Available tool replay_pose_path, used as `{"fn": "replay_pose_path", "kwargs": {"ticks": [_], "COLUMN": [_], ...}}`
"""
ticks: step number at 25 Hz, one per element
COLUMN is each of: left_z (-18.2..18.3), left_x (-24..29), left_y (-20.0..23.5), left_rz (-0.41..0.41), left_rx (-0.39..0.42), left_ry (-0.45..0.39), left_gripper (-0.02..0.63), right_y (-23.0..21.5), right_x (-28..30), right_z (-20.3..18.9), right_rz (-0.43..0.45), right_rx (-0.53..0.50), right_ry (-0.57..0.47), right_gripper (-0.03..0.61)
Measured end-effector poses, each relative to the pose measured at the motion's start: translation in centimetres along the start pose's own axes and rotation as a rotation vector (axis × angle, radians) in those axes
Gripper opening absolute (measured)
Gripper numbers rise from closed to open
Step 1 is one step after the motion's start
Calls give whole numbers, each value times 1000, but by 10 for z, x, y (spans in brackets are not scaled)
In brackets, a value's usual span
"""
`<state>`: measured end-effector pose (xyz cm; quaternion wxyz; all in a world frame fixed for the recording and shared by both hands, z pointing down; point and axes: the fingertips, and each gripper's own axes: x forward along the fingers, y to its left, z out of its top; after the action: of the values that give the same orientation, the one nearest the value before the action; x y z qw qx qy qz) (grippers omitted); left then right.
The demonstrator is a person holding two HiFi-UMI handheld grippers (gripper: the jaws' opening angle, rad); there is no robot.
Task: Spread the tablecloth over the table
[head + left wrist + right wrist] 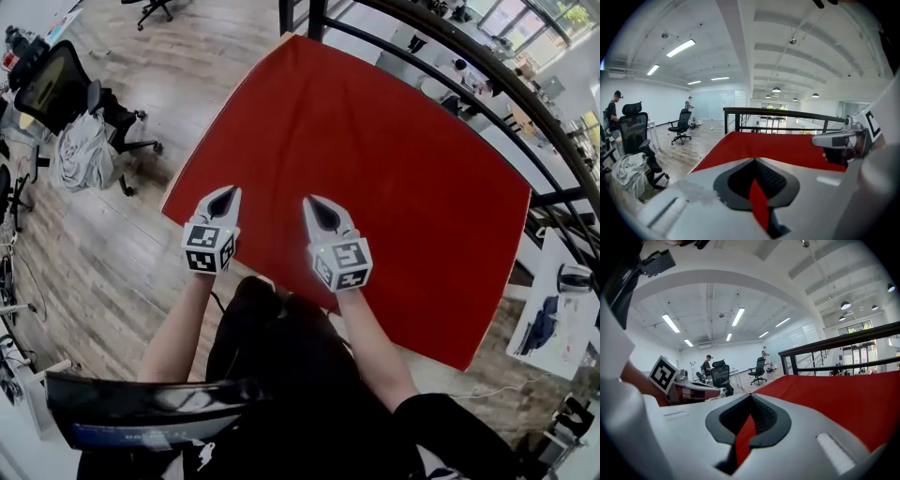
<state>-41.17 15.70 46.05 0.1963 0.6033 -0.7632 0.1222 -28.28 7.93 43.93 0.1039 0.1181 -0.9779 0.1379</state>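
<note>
Head view: the red tablecloth [375, 159] covered the bench [169, 196]. Left gripper view: the left hand-held gripper [756, 163] clamped its near edge. Right gripper view: the right hand-held gripper [750, 399] did likewise. Uneven pulling could skew it, and such thin pinches might slip.

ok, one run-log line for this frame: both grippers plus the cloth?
left gripper: shut on tablecloth | right gripper: shut on tablecloth | tablecloth: red, spread out ahead, pinched by both
</note>
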Motion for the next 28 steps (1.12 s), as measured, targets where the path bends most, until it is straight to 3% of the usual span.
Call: {"fn": "replay_pose_path", "kwargs": {"ticks": [6,11,15,21,28], "left_z": [55,95,129,150,162], "left_x": [97,217,336,488,581], "left_y": [42,107,164,203,230], "left_rz": [-124,-187,-223,-290,-279], "left_rx": [117,215,238,264,247], "left_ry": [7,27,30,87,152], "left_gripper": [6,8,14,101,137], "right_y": [-27,-83,-132,-186,-226], "right_x": [76,129,203,314,334], "right_z": [37,46,56,66,64], "right_rz": [-63,-231,-317,-314,-375], "right_rx": [39,114,181,81,78], "right_ry": [-50,-59,-96,-54,-23], "right_gripper": [9,9,9,9,9]}}
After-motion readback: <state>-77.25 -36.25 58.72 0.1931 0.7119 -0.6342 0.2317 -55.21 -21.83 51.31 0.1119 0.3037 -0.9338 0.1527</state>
